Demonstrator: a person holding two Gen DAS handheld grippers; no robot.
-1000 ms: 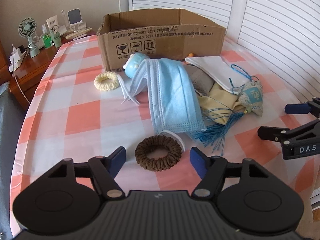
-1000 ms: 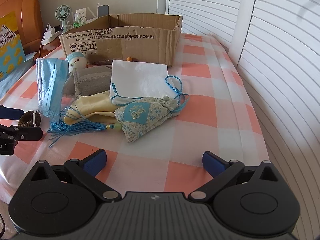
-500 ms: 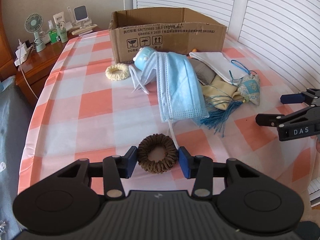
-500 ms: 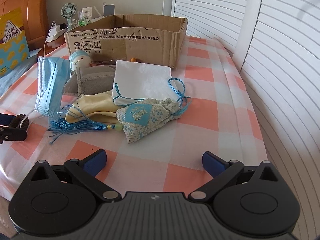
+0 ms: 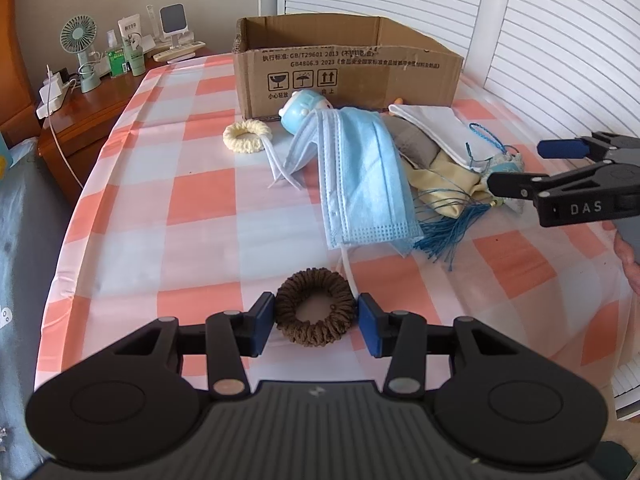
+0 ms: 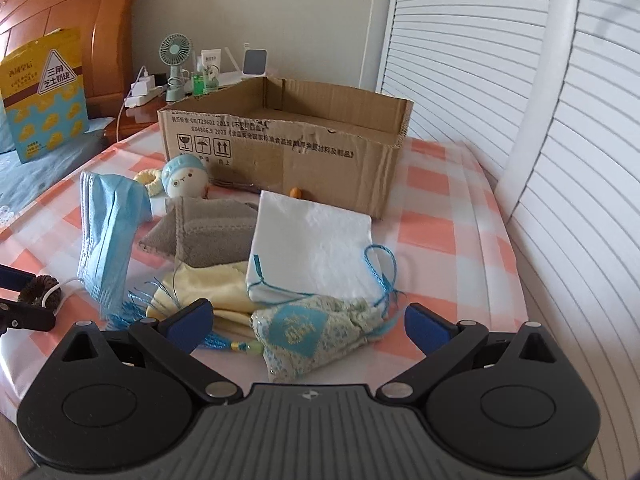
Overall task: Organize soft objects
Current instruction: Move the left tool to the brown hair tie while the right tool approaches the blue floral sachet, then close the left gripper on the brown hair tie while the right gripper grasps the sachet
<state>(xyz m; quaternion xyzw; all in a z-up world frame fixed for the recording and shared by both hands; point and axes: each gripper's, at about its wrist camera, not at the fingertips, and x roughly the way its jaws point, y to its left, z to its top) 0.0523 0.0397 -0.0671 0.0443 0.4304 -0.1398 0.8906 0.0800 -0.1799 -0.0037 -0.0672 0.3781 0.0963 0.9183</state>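
Observation:
My left gripper (image 5: 316, 320) is shut on a brown knitted hair ring (image 5: 315, 312), its blue pads touching both sides, low over the checked tablecloth (image 5: 200, 204). Past it lie a blue face mask (image 5: 360, 180), a cream hair ring (image 5: 247, 136), a small blue-capped plush doll (image 5: 306, 110), a grey cloth, a yellow cloth, a white pouch (image 6: 312, 248) and a blue patterned sachet (image 6: 308, 332). My right gripper (image 6: 308, 324) is open, its fingers on either side of the sachet. An open cardboard box (image 5: 344, 68) stands behind the pile.
A wooden bedside cabinet (image 5: 68, 116) at the back left holds a small fan (image 5: 80, 52), bottles and chargers. White slatted doors (image 5: 560, 40) run along the right. A wooden headboard and a yellow bag (image 6: 44, 92) stand at the left in the right wrist view.
My left gripper closed in from wide open onto the brown hair ring. My right gripper moved forward over the sachet, which now lies between its open fingers.

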